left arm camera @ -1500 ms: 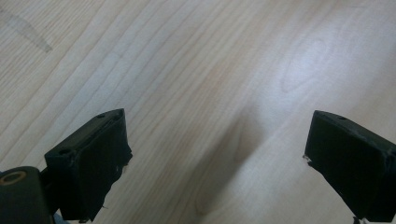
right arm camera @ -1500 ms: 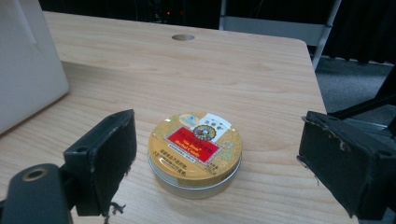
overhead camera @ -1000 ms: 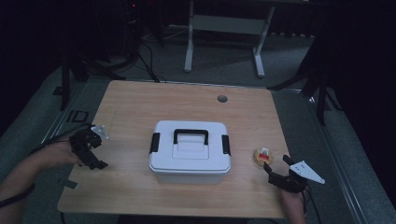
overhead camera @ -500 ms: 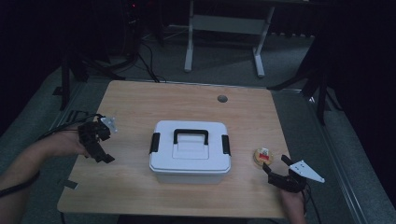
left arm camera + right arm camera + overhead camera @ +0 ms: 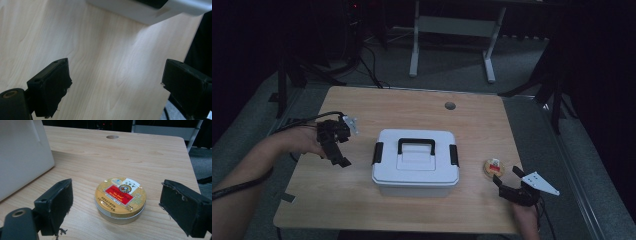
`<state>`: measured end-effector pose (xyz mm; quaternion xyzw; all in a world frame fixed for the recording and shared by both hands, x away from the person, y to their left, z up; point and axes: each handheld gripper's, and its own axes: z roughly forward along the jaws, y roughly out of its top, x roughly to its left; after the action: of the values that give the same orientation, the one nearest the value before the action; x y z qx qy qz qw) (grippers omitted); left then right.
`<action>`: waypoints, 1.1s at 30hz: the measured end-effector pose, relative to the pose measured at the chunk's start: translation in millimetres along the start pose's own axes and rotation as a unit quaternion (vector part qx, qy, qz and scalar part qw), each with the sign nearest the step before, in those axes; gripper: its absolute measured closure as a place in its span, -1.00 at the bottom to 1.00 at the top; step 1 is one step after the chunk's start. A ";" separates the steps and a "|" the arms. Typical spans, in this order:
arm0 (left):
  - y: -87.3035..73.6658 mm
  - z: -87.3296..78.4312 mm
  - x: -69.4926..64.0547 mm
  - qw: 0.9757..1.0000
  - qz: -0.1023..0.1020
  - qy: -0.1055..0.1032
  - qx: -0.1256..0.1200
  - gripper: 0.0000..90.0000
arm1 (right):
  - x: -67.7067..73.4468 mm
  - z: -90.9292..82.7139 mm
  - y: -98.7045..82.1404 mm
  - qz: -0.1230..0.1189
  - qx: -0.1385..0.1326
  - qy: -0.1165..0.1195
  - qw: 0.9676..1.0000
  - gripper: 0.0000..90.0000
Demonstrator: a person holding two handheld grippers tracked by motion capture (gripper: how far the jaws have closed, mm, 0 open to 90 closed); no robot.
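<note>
A white plastic box point(image 5: 415, 163) with a black handle point(image 5: 416, 144) and black side latches stands shut at the table's middle. Its lower edge point(image 5: 140, 10) crosses the top of the left gripper view. My left gripper point(image 5: 339, 157) hovers open to the left of the box, jaws pointing down at bare wood point(image 5: 117, 75). A round gold tin with a red label point(image 5: 493, 167) lies right of the box. In the right gripper view the tin point(image 5: 120, 198) sits just ahead, between the wide-apart jaws. My right gripper point(image 5: 507, 182) stands open near the front right corner.
The wooden table point(image 5: 412, 107) has a round cable hole point(image 5: 450, 106) at the back right. Its front edge lies close to the right gripper. A metal desk frame point(image 5: 452, 30) and dark stands rise on the floor beyond. A cable trails from the left gripper off the table's left side.
My left gripper has moved right and away from the person, closer to the box's left side. The right gripper, box and tin have stayed put.
</note>
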<state>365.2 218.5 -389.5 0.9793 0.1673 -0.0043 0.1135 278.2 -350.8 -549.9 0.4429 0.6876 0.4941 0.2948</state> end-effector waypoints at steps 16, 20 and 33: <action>53.8 -11.0 -7.1 0.998 0.051 -0.009 0.021 -0.83 | -0.2 0.3 -0.2 0.000 0.004 0.004 1.000 -0.73; 66.3 -10.0 -8.6 0.998 0.062 -0.009 0.028 -0.83 | -0.4 0.0 -0.3 0.000 0.004 0.006 1.000 -0.72; 106.8 -1.0 -12.8 0.994 0.094 -0.016 0.061 -0.83 | -1.8 -2.5 -0.6 0.005 -0.006 0.010 1.000 -0.71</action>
<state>388.2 116.5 -364.3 0.9956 0.0725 -0.0200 0.0565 276.7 -353.6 -549.7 0.4394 0.6856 0.5039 0.2880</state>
